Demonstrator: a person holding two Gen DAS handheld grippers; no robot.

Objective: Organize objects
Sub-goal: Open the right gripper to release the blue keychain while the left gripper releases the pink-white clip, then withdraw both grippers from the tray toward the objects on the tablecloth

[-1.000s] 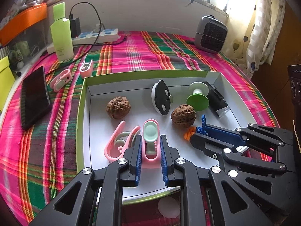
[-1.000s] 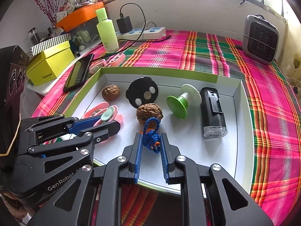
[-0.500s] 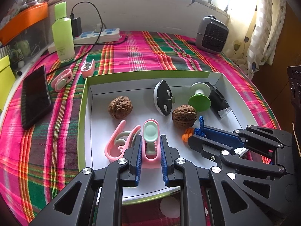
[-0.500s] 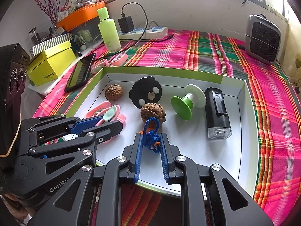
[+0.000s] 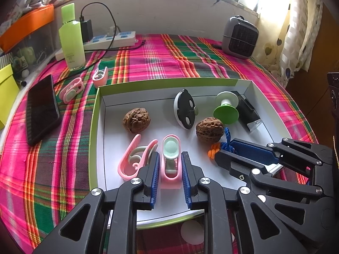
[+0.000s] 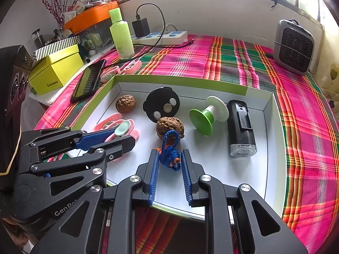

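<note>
now pink clip (image 5: 170,163) between left fingers (image 5: 154,174).

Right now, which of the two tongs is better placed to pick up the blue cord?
The right tongs. The blue cord already sits between their blue pads, while the left tongs straddle a pink clip.

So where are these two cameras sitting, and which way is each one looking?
Left wrist view: sits on the left tongs, looking forward over the white tray; its blue-padded fingers flank a pink clip, and the right tongs enter from the right.
Right wrist view: sits on the right tongs, facing the same tray; its fingers flank a blue cord, and the left tongs show at left.
Shared: the tray, both walnuts, the green spool and the grey heater.
</note>
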